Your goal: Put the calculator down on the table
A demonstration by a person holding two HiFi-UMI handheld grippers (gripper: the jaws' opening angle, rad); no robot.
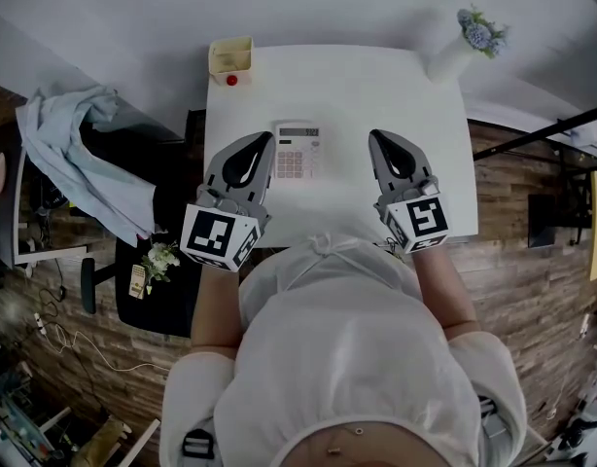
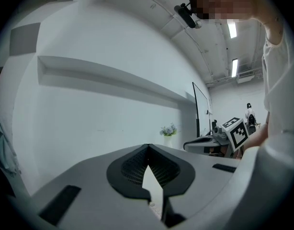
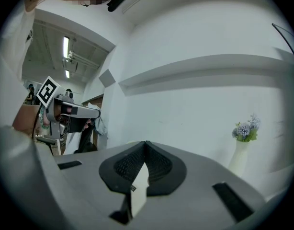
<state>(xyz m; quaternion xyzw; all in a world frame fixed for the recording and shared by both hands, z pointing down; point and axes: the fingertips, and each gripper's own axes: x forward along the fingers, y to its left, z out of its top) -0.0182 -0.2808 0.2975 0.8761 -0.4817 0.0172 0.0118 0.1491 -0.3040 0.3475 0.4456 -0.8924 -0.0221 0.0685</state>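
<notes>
A white calculator (image 1: 297, 150) with pink keys lies flat on the white table (image 1: 415, 105), display toward the far edge. My left gripper (image 1: 267, 138) hovers just left of it, jaws shut with nothing between them; in the left gripper view its tips (image 2: 148, 146) meet in front of the white wall. My right gripper (image 1: 374, 135) is to the right of the calculator and apart from it, also shut and empty; its tips (image 3: 146, 143) close together in the right gripper view. Both grippers point level toward the far wall.
A yellow box (image 1: 230, 56) with a red object beside it stands at the table's back left corner. A white vase of blue flowers (image 1: 466, 39) stands at the back right. A chair draped with pale cloth (image 1: 75, 149) is left of the table.
</notes>
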